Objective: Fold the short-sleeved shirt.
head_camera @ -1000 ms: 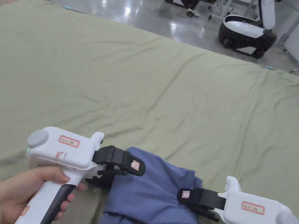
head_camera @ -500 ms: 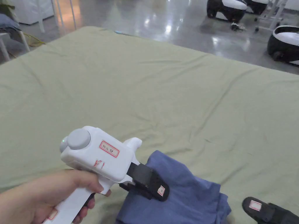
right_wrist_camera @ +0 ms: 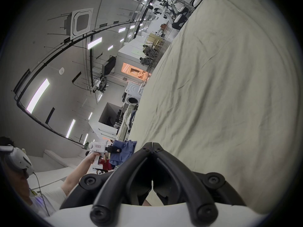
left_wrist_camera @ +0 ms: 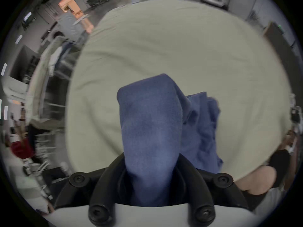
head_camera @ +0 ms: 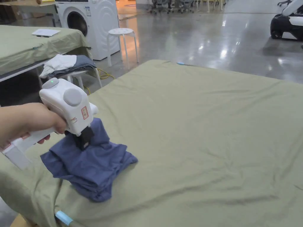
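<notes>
Where the green-covered table [head_camera: 207,124] meets its near left corner, the bunched blue shirt [head_camera: 88,165] lies, hem and sleeves lost in folds. The left gripper [head_camera: 84,142] pinches its raised top fold; the right gripper [right_wrist_camera: 152,146] has jaws pressed together, empty. Red-bordered stickers are illegible.

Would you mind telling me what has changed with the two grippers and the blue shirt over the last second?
The right gripper has let go of the blue shirt and drawn away; its jaws are now shut on nothing. The left gripper has turned from lying level to pointing down, keeping its hold and lifting a fold of the bunched shirt near the corner of the green sheet. The sheet itself looks unchanged.
</notes>
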The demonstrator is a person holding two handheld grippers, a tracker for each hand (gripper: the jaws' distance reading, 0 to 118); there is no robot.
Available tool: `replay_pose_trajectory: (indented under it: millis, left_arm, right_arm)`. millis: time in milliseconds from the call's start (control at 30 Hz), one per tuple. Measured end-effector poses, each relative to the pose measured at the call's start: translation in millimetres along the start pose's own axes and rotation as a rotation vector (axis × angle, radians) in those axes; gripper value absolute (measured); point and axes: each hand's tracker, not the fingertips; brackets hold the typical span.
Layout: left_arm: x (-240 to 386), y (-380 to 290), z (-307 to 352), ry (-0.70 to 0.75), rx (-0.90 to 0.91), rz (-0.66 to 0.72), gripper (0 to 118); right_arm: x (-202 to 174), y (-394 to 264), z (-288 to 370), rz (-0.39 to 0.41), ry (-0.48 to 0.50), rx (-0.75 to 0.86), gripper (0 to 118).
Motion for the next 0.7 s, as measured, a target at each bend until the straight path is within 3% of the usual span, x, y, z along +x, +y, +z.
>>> replay_pose_trajectory:
  millis: [333, 367, 433, 467, 700]
  left_arm:
    - [-50.0, -20.5, -17.6, 0.198, 0.003, 0.085, 19]
    - [-50.6, -23.8, -15.7, 0.215, 0.031, 0.100, 34]
    - [-50.4, -30.5, -4.6, 0.327, 0.121, 0.081, 91]
    - [-48.1, -37.5, 5.7, 0.313, 0.196, 0.065, 112]
    - [6.2, -93.6, 98.4, 0.295, 0.552, 0.179, 112]
  right_arm:
    - [-4.1, 0.7, -6.7, 0.034, -0.046, -0.020, 0]
    - [-6.4, -0.2, -8.6, 0.035, -0.049, -0.020, 0]
    - [-8.1, -1.4, -10.5, 0.041, -0.055, -0.023, 0]
    - [-8.8, -1.7, -10.9, 0.047, -0.056, -0.025, 0]
    - [-12.4, 0.0, -5.8, 0.108, -0.078, -0.013, 0]
